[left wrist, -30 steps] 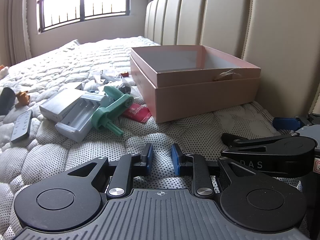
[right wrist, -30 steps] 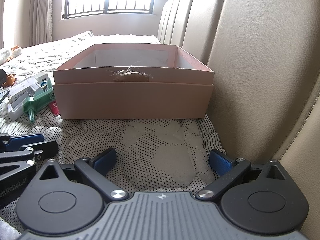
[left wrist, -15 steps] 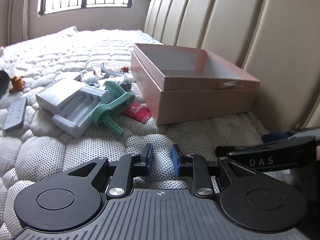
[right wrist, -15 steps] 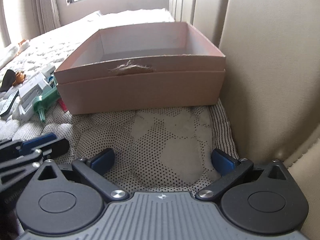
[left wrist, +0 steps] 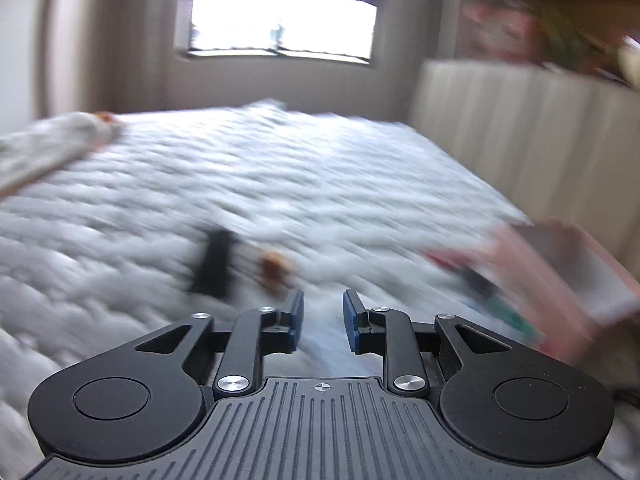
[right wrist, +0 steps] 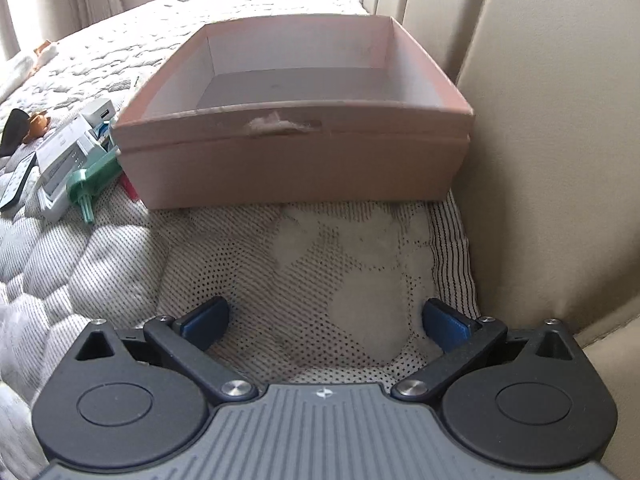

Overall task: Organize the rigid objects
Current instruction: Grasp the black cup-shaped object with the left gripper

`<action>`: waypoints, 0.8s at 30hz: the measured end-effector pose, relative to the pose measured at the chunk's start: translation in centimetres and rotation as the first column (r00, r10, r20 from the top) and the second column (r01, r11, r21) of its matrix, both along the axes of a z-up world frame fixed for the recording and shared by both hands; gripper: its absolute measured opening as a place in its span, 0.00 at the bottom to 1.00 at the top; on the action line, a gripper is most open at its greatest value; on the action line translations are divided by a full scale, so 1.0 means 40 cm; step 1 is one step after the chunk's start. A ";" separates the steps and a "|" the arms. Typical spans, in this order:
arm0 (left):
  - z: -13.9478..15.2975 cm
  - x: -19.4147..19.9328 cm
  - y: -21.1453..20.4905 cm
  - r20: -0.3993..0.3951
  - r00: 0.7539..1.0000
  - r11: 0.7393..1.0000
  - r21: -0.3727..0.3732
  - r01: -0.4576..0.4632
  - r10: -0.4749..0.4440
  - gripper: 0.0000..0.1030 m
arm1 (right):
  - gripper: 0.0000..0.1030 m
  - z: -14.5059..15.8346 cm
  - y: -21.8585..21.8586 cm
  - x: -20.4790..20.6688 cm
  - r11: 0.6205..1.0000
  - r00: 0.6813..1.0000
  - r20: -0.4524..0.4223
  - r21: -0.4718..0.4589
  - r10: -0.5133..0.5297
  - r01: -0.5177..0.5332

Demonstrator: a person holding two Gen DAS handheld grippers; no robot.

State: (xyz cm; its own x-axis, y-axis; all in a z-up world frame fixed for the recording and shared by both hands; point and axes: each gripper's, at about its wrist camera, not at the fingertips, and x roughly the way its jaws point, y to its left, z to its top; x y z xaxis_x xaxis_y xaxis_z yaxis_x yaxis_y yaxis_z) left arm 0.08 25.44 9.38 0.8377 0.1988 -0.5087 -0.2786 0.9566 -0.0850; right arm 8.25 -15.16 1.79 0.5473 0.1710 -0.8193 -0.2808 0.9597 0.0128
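Observation:
An open pink box [right wrist: 292, 164] stands empty on the bed against the headboard, straight ahead of my right gripper [right wrist: 326, 320], which hangs wide open above the mattress with nothing in it. Left of the box lie a green plastic tool [right wrist: 94, 178], white-grey devices [right wrist: 64, 152], a remote [right wrist: 14, 182], a black object [right wrist: 14, 130] and a small orange figure [right wrist: 38, 122]. The left wrist view is motion-blurred. There my left gripper [left wrist: 323, 320] shows a narrow gap between its pads, holding nothing. The black object [left wrist: 214, 264] and the orange figure [left wrist: 274, 266] lie just beyond it, the pink box [left wrist: 560, 264] at the right.
The quilted mattress [left wrist: 280, 184] stretches away toward a window. The padded beige headboard [right wrist: 540, 160] rises close on the right. A red packet [right wrist: 130, 190] pokes out by the box's left corner. A pale cloth [left wrist: 48, 148] lies at the far left.
The left gripper has swung fast to the left and up; the box slid to its view's right edge, and it has left the right view. The right gripper tipped down and now sees into the box.

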 end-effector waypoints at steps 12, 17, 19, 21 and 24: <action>-0.106 0.233 0.205 -0.174 0.978 0.993 -0.023 -0.119 0.113 0.26 | 1.00 0.142 0.160 -0.133 0.960 0.923 0.333 0.132 0.191 -0.246; -0.130 0.283 0.208 -0.189 0.968 0.985 0.079 -0.154 0.167 0.48 | 1.00 0.104 0.182 -0.183 0.940 0.897 0.348 0.100 0.274 -0.326; -0.140 0.304 0.212 -0.205 0.961 0.980 0.110 -0.167 0.187 0.49 | 1.00 0.092 0.184 -0.198 0.934 0.887 0.348 0.071 0.305 -0.349; -0.155 0.319 0.224 -0.224 0.951 0.973 0.132 -0.188 0.214 0.49 | 1.00 0.077 0.192 -0.208 0.931 0.875 0.357 0.037 0.328 -0.364; -0.177 0.326 0.255 -0.238 0.943 0.972 0.085 -0.217 0.231 0.50 | 1.00 0.065 0.195 -0.221 0.924 0.862 0.364 0.006 0.353 -0.381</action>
